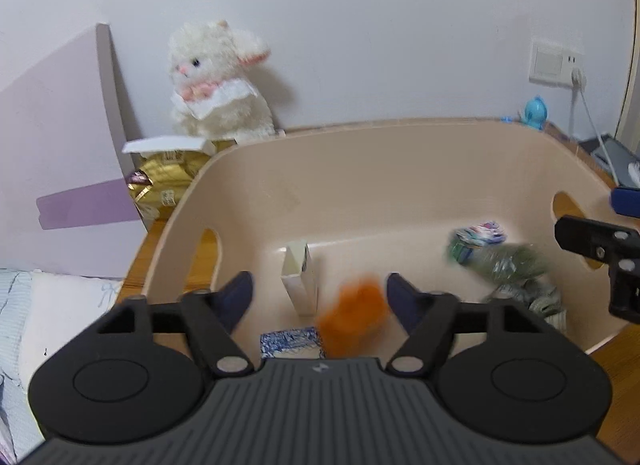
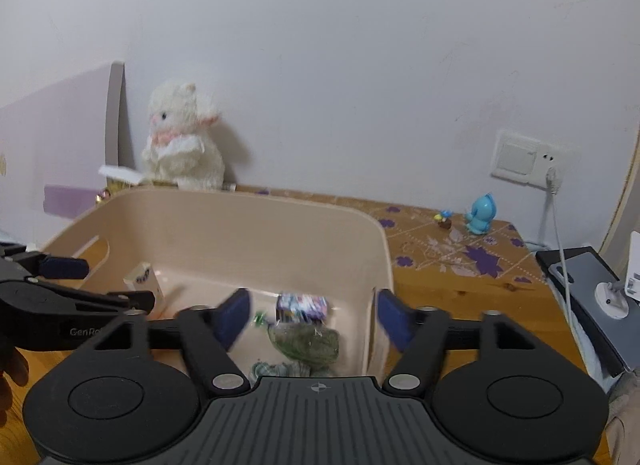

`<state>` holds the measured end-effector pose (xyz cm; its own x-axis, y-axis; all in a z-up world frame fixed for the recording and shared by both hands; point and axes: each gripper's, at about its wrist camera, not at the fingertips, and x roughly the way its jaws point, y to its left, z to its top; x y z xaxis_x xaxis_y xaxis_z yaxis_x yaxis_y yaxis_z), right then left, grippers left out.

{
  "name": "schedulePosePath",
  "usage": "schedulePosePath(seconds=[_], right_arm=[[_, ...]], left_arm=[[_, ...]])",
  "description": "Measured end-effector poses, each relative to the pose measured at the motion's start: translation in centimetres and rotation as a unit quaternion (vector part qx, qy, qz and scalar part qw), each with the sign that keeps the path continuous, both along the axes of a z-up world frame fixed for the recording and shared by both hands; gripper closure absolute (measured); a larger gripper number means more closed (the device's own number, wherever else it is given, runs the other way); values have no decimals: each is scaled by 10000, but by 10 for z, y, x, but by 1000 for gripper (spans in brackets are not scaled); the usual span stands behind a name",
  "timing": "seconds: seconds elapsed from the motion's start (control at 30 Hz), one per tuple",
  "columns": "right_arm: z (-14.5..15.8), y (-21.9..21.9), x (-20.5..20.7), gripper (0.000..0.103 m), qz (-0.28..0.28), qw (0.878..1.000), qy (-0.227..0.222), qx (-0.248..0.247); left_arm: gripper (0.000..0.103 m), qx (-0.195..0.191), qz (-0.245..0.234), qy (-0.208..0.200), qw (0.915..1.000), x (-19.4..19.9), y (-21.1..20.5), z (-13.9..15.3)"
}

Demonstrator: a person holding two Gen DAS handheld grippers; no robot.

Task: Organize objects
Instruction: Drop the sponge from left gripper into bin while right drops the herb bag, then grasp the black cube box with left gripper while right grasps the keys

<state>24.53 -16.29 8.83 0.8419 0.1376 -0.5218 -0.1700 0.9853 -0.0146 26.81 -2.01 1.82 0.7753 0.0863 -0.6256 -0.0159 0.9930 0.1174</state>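
We see a plain white wall (image 2: pixel 340 65) behind a wooden table (image 2: pixel 460 265) patterned with purple flowers, and on that table stands a beige plastic bin (image 1: pixel 380 169), which we take as our landmark. Our left gripper (image 1: pixel 320 297) hangs over the near edge of the bin with its blue-padded fingers (image 1: pixel 236 297) spread wide and nothing clamped between them; a blurred orange object (image 1: pixel 354 315) sits in the gap, close to the right finger, and we cannot tell whether it touches anything. Our right gripper (image 2: pixel 312 317) hangs over the bin's right end, also spread wide and empty, with the bin's end wall just inside its right finger. Inside the bin, a small white carton (image 1: pixel 300 281) stands upright near the middle of the floor, a blue-and-white patterned packet (image 1: pixel 290 341) lies at the near wall, and toward the right end we see a colourful wrapped packet (image 2: pixel 302 307), a blurred clear green bag (image 2: pixel 308 343) and a grey-green knitted thing (image 1: pixel 536 297) near it. Behind the bin's far left corner a white plush rabbit (image 1: pixel 218 81) sits on a gold box (image 1: pixel 168 173), beside a lilac panel (image 1: pixel 52 145). Well to the right of the bin, a small blue figurine (image 2: pixel 482 215) and a tinier toy (image 2: pixel 443 220) stand on the table, below a wall switch and socket (image 2: pixel 524 161) with a white cable (image 2: pixel 560 249) plugged in.
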Motion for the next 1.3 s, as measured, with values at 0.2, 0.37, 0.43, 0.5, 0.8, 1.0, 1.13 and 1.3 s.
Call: schedulePosePath(seconds=[0.2,0.37,0.43,0.5,0.8,1.0,1.13,1.3], right_arm=[[20,-10,-23,9,-80,9995,-182,245],[31,-14,-48,3,-81,9993,-248,275],[33,-14,-58,0,-63,9993,-269,242],[35,-13,-68,0,-44,9994,-294,163],[17,-15,-101,0,-39,9999,59,-155],[-13,-14,-111,0,18,9979,451,-464],[-33,-13,-108,0,31,9960,682,-579],[-54,-12,-98,0,12,9938,910,-635]], left_arm=[[13,-145,28,-191,9997,-22,2,20],[11,18,84,-304,9995,-44,1,30],[11,-20,111,-345,9993,-53,3,33],[11,-100,139,-377,9991,-62,6,36],[6,-116,61,-358,9993,-104,5,29],[6,-86,-106,-98,9999,-117,-2,5],[6,-107,-221,135,9996,-115,-6,-11],[6,-138,-377,526,9978,-104,-12,-37]])
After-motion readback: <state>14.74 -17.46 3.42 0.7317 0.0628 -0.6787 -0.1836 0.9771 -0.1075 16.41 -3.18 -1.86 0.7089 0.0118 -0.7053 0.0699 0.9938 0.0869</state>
